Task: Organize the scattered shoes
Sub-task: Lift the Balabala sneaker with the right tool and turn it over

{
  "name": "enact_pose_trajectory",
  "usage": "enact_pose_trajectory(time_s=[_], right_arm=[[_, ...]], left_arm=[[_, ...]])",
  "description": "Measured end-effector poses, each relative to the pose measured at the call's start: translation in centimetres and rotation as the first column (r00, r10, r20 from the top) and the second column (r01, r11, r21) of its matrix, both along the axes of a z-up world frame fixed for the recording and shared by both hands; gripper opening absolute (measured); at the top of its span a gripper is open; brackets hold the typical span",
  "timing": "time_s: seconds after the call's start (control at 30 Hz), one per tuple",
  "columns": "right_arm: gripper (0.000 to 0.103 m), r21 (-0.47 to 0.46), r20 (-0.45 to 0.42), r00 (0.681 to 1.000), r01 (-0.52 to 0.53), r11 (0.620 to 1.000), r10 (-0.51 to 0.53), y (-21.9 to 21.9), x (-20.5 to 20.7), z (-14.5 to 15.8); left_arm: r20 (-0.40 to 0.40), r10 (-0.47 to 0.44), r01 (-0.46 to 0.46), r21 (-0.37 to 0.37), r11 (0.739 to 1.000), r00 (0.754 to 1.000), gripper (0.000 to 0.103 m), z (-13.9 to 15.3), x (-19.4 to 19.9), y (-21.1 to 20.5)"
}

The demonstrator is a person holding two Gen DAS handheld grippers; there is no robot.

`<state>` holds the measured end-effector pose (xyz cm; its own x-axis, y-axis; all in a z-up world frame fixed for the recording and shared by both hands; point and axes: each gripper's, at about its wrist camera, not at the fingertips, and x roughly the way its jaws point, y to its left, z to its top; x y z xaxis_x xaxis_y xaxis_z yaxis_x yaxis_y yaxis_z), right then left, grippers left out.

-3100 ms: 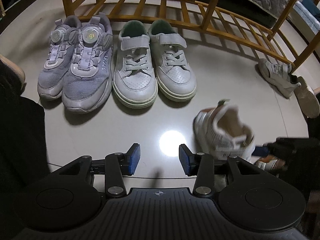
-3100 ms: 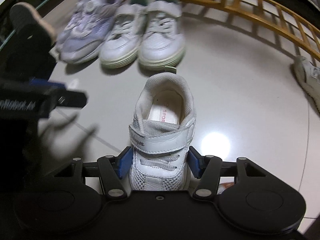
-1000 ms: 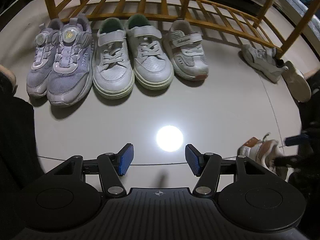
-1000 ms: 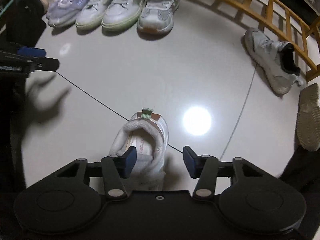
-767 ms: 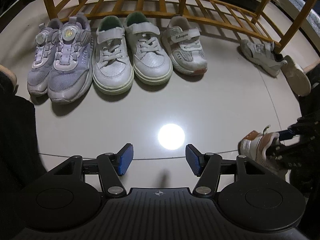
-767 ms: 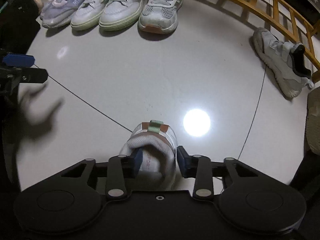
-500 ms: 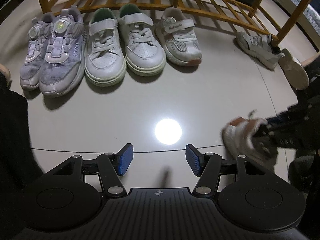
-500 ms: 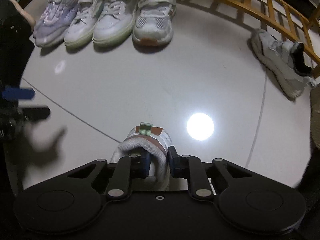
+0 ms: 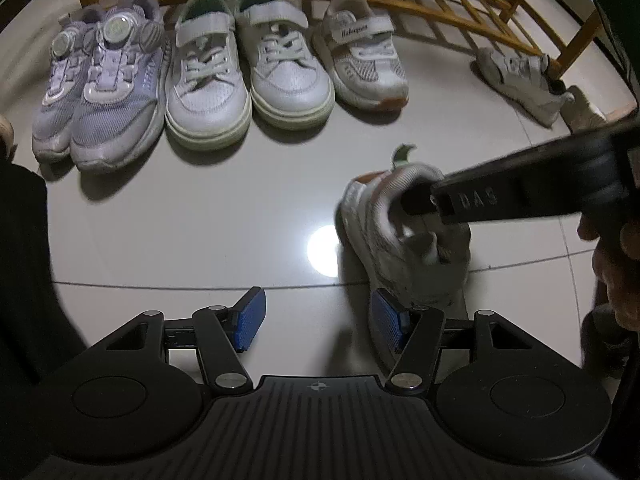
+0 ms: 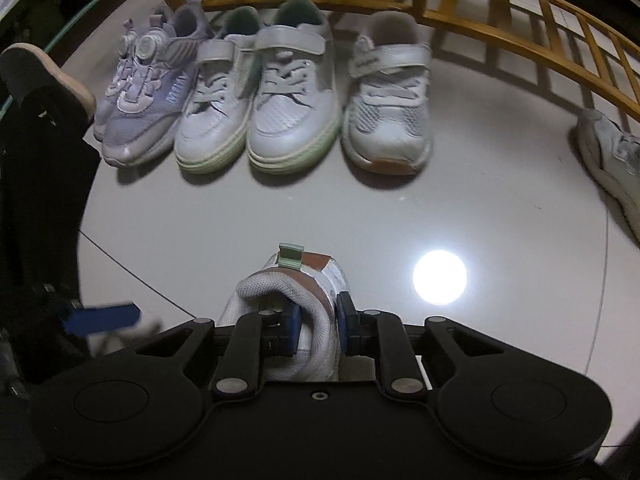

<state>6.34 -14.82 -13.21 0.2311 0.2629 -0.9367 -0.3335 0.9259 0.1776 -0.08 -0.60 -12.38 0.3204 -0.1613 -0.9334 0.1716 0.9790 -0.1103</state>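
**Collar grip on the small mesh sneaker**

The right gripper [image 10: 316, 330] has its jaws clamped on the padded heel collar of a small white sneaker [image 10: 294, 292], one pad inside the opening, the other on the outer wall. The shoe hangs below and ahead of those jaws, its green pull tab [image 10: 291, 256] pointing away from them. In the left wrist view the same sneaker sits just ahead and to the right of the left gripper [image 9: 318, 320], whose jaws stand apart with nothing between them.

Far ahead of both jaws, against the wooden rack [image 10: 472, 12], stands a row on the floor [image 10: 500, 200]: a lilac pair [image 9: 100, 92], a white pair with green soles [image 9: 244, 84] and a single matching sneaker [image 10: 390, 104]. The open spot beside that single shoe looks like the likely destination.

The sneaker seems light and soft: mesh and foam that fold under pressure, so the collar may crumple and let the toe droop or swing. The collar near the heel counter is probably the firmest hold; the sole edge would be stiffer but wider.
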Motion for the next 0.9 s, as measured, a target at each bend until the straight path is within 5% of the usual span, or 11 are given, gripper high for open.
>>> enact_pose_trajectory(time_s=[0.3,0.9], right_arm=[[0.022,-0.001,0.007,1.000,0.009,1.000,-0.009,0.2,0.1,0.2],[0.041,0.007,0.046,0.999,-0.018,1.000,0.018,-1.1,-1.3,1.5]], left_arm=[[-0.036,-0.051,0.051,0.014,0.999,0.998,0.060,-1.0,-0.4,-1.5],[-0.049,-0.001,0.003,0.035,0.999,0.999,0.061,-1.2,-0.6,-2.5]])
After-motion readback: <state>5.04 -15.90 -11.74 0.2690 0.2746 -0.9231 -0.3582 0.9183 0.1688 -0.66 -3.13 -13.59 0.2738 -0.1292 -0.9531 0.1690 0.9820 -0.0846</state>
